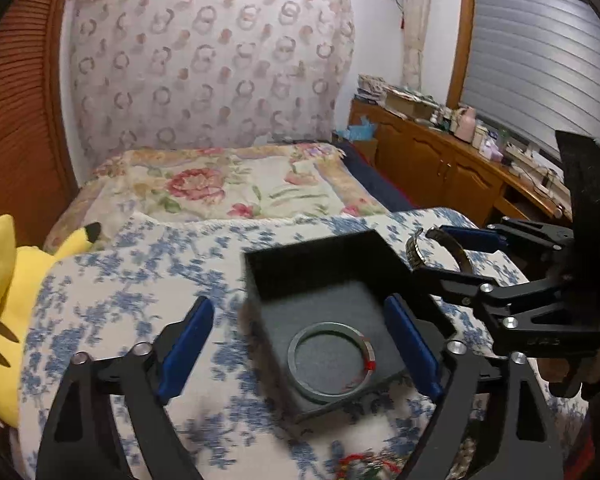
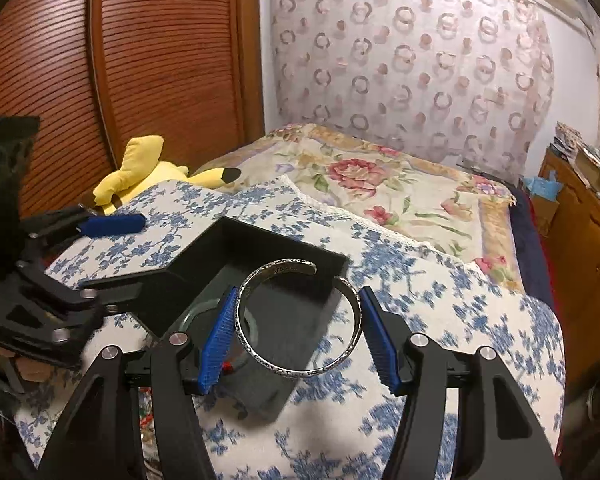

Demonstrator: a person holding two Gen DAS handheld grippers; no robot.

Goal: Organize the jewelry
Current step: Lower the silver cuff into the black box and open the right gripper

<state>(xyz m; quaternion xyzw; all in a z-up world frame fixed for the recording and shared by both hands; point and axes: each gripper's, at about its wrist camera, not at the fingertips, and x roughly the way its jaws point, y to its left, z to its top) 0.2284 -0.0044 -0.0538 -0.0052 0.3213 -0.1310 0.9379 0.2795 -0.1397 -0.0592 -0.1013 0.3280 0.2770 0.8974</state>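
A black open box (image 1: 300, 264) with a grey foam floor sits on the blue-flowered cloth; it also shows in the right wrist view (image 2: 260, 248). A grey-green bangle (image 1: 328, 360) with a red thread lies flat inside it. My left gripper (image 1: 300, 344) is open, its blue pads either side of the box's near end. My right gripper (image 2: 298, 332) is shut on a silver open cuff bracelet (image 2: 300, 368), held above the box's right edge. The right gripper (image 1: 448, 248) with the cuff (image 1: 414, 252) shows right of the box in the left wrist view.
A yellow plush toy (image 1: 4, 288) lies at the left edge of the bed. Loose beaded jewelry (image 1: 364, 464) lies on the cloth near me. A wooden cabinet (image 1: 440, 160) with clutter stands to the right. A wooden wardrobe (image 2: 100, 80) stands at left.
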